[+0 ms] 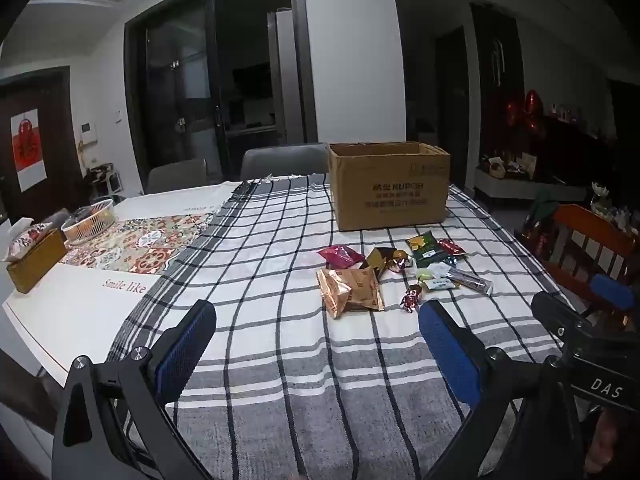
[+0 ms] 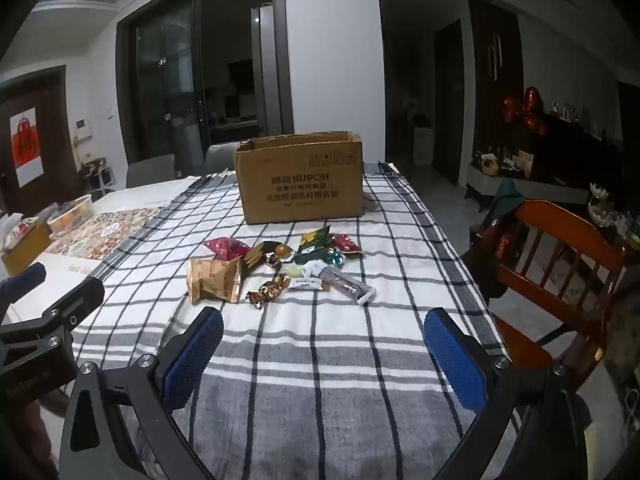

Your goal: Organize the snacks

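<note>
Several snack packets lie in a loose pile on the checked tablecloth [image 1: 280, 340]: a gold bag [image 1: 352, 292], a pink packet [image 1: 340, 256], a green packet [image 1: 428, 248] and a long clear wrapper [image 1: 472, 280]. The gold bag [image 2: 214, 280] and green packet [image 2: 314, 248] also show in the right wrist view. An open cardboard box [image 1: 390, 188] stands behind them; it also shows in the right wrist view [image 2: 300, 180]. My left gripper [image 1: 316, 336] is open and empty, short of the pile. My right gripper [image 2: 324, 344] is open and empty, also short of it.
A wooden chair [image 2: 560, 264] stands at the table's right side. On the left are a patterned runner [image 1: 148, 244], a white basket [image 1: 90, 220] and a tissue box [image 1: 34, 264]. Grey chairs [image 1: 280, 160] stand behind the table.
</note>
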The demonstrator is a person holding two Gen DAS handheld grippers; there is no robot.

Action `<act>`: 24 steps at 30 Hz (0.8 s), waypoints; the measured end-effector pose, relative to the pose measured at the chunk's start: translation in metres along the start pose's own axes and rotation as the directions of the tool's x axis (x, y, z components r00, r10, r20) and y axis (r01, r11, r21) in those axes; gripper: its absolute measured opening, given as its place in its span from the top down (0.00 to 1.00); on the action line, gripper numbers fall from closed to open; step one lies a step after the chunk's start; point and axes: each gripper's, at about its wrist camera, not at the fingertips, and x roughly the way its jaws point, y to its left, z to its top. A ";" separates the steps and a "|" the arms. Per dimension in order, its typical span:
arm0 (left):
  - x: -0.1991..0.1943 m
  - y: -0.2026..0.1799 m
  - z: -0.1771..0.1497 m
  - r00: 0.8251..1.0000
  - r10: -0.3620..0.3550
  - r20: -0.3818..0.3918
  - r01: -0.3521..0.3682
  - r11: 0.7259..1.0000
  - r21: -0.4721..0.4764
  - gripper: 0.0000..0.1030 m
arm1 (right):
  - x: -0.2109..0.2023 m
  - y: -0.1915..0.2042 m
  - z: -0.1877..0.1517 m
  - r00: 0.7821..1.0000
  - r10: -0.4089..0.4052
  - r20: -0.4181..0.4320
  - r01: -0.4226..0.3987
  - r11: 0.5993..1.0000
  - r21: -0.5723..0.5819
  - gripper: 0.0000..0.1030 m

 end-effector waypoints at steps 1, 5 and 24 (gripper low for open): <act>0.000 -0.001 0.000 1.000 -0.001 -0.001 0.001 1.000 0.004 0.00 | 0.000 0.000 0.000 1.000 0.001 0.004 -0.001 1.000 0.002 0.01; 0.002 0.008 0.000 1.000 0.003 0.005 -0.003 1.000 -0.013 0.00 | 0.000 0.000 0.000 1.000 -0.002 0.004 0.002 1.000 0.002 0.01; -0.005 -0.001 0.003 1.000 0.010 0.026 -0.010 1.000 -0.004 0.00 | -0.001 -0.002 -0.003 1.000 0.002 0.011 -0.002 1.000 0.009 0.01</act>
